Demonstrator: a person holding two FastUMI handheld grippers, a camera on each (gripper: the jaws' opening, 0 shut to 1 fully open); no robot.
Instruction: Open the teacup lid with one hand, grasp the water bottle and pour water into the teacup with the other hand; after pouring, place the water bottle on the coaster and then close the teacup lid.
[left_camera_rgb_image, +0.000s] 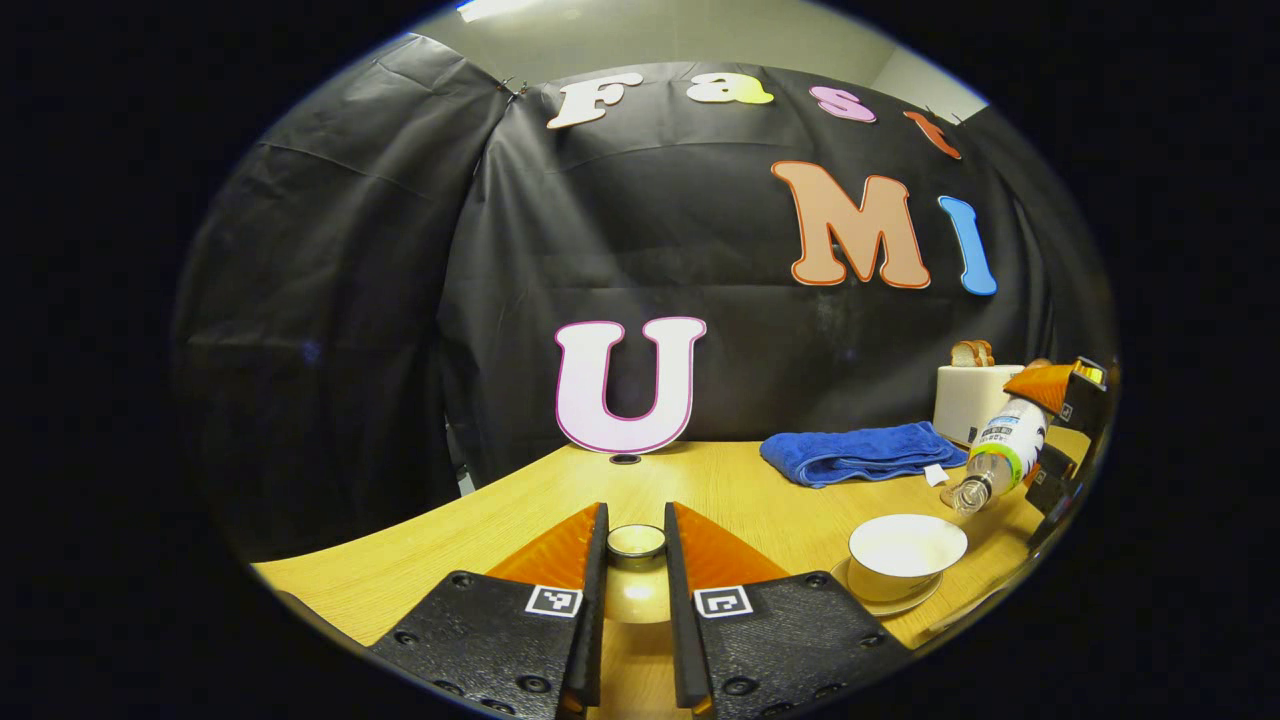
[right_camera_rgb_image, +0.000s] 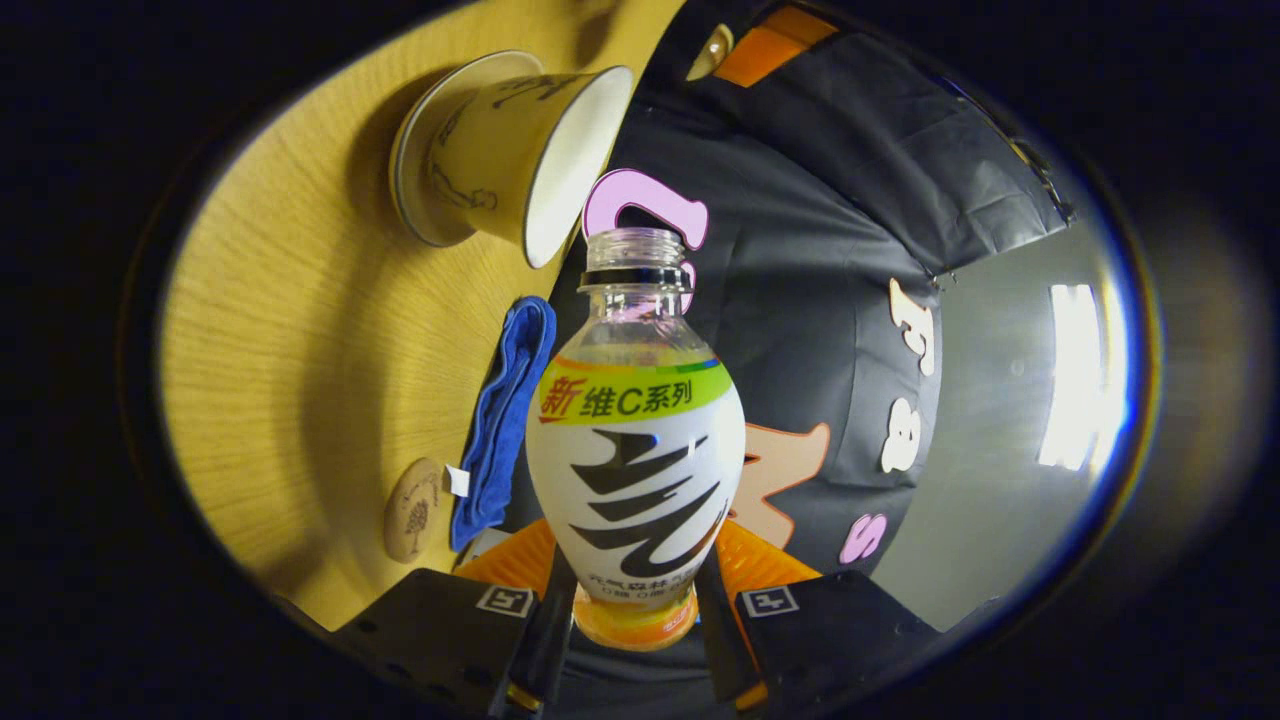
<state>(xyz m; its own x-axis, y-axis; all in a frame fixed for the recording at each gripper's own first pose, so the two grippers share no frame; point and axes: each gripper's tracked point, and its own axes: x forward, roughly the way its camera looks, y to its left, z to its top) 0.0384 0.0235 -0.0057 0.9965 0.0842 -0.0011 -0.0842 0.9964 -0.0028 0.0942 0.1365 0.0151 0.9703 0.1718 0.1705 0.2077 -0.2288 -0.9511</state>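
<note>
Wooden table (left_camera_rgb_image: 420, 570) below, my left gripper (left_camera_rgb_image: 636, 560) is nearly closed, both fingers clamping the teacup lid (left_camera_rgb_image: 636, 542) by its knob, lifted off. My right gripper (right_camera_rgb_image: 632, 610) grips the water bottle (right_camera_rgb_image: 636, 450) by its lower body, tipped with its uncapped mouth just above the open teacup (left_camera_rgb_image: 905, 553), which sits on its saucer (left_camera_rgb_image: 886, 602) near the table's front edge. Beside the blue towel (right_camera_rgb_image: 500, 420) lies the coaster (right_camera_rgb_image: 413, 508).

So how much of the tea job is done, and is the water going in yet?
The lid is already off, held up in the left gripper. The teacup sits open on its saucer. The right gripper holds the water bottle tipped, its open mouth near the cup; I cannot see water flowing. Left: finish pouring, stand the bottle on the coaster, put the lid back.
</note>
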